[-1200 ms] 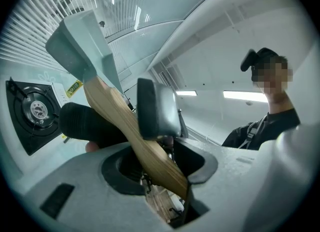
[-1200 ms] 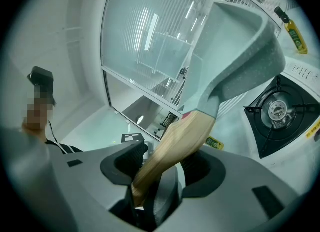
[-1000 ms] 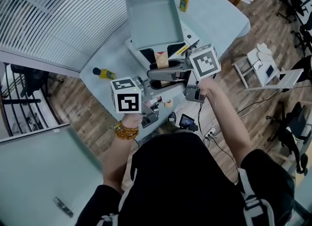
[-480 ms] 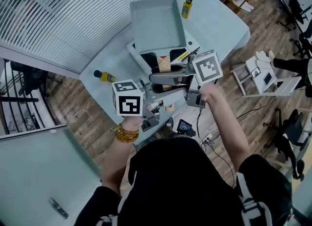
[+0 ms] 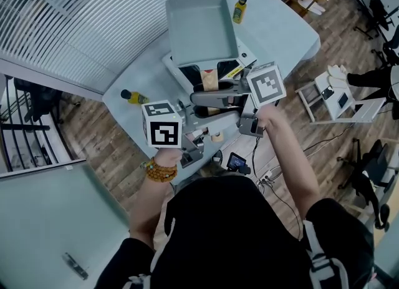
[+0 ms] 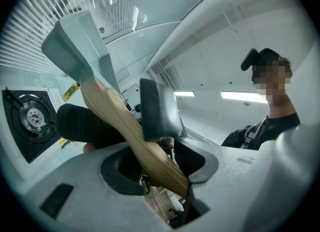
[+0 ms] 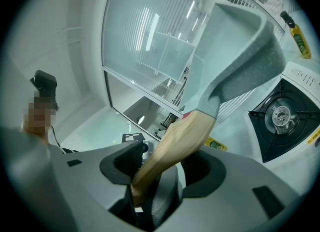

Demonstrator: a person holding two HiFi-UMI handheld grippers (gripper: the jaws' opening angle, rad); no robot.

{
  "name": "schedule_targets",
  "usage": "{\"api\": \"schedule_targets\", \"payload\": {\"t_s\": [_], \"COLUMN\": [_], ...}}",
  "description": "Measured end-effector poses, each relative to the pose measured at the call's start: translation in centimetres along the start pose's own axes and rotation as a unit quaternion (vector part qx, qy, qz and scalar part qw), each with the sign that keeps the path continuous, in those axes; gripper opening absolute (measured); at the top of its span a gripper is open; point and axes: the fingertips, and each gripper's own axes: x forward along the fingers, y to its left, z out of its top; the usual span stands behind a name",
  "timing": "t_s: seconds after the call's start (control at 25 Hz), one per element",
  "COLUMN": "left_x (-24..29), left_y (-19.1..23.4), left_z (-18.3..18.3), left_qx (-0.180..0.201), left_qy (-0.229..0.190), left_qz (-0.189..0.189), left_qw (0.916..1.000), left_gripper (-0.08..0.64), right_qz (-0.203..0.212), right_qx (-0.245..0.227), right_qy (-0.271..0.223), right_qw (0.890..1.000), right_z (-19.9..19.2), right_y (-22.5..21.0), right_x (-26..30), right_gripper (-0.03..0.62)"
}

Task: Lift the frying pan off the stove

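A grey square frying pan (image 5: pixel 201 29) with a wooden handle (image 5: pixel 209 80) hangs in the air above the stove (image 5: pixel 232 68) on the pale table. My left gripper (image 5: pixel 187 133) and right gripper (image 5: pixel 212 98) meet at the handle from opposite sides. In the left gripper view the handle (image 6: pixel 131 132) runs down between the jaws of the left gripper (image 6: pixel 125 123), and the pan (image 6: pixel 75 50) rises beyond. In the right gripper view the handle (image 7: pixel 175 143) sits between the jaws of the right gripper (image 7: pixel 165 171), under the pan (image 7: pixel 245 60). The black burner (image 7: pixel 281 114) lies below.
Two yellow bottles stand on the table (image 5: pixel 274 25): one at the far end (image 5: pixel 239 8), one at the left edge (image 5: pixel 133 97). A white stand (image 5: pixel 333 97) and cables are on the wooden floor to the right. A person's arm (image 5: pixel 368 82) shows at the right edge.
Pan and both grippers keep nearly the same place. A person's arm has come into view at the right edge beside the white stand.
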Motion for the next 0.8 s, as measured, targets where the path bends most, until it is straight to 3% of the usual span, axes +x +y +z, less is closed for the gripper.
{"api": "schedule_targets", "payload": {"t_s": [0.8], "left_x": [0.02], "left_y": [-0.16], "left_z": [-0.05], "left_qx": [0.014], "left_qy": [0.006], "left_qz": [-0.002], "left_qw": [0.9999], "left_gripper": [0.192], "right_qz": [0.013], "right_qx": [0.0], "right_qy": [-0.01], "right_qw": [1.0], "right_z": [0.33], "right_y": [0.47], "right_x": [0.03], "right_gripper": [0.219]}}
